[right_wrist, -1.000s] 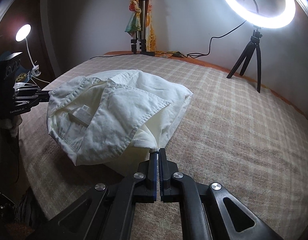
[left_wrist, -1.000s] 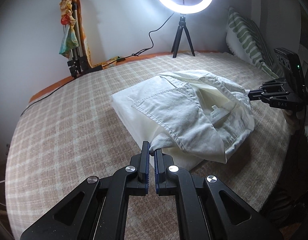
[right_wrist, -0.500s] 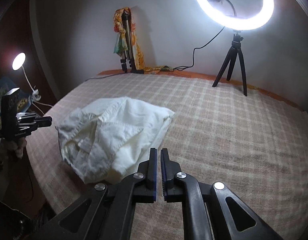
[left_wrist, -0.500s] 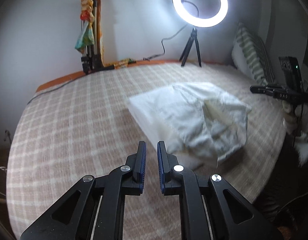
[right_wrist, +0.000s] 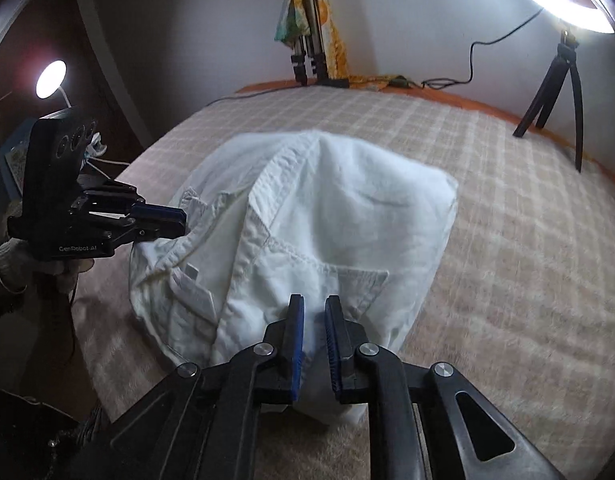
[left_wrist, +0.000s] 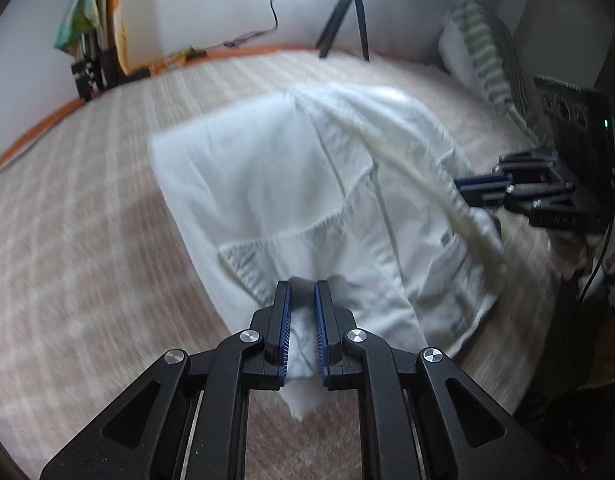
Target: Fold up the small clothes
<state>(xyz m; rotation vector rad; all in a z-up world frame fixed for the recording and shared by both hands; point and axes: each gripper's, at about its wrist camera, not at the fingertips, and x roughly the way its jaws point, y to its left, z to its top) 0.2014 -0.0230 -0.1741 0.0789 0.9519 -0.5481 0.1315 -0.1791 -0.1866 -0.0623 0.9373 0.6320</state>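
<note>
White folded shorts (left_wrist: 307,184) lie on the checked bed cover; they also show in the right wrist view (right_wrist: 327,220). My left gripper (left_wrist: 303,292) is open, with its fingers astride the near edge of the cloth. It shows from the side in the right wrist view (right_wrist: 175,220), at the shorts' left edge. My right gripper (right_wrist: 313,308) is open, its fingers over the opposite edge of the shorts, and cloth lies between them. It shows in the left wrist view (left_wrist: 473,188) at the shorts' right side.
A ring light on a tripod (left_wrist: 347,20) stands at the back of the bed, with a cable beside it. A second tripod with coloured cloth (right_wrist: 307,24) stands by the wall. A striped pillow (left_wrist: 483,56) lies at the right. A small lamp (right_wrist: 51,74) glows at the left.
Both grippers let go of the shorts, drew back, then came down onto the shorts' edges again with the jaws open wider. The shorts now lie flat on the bed.
</note>
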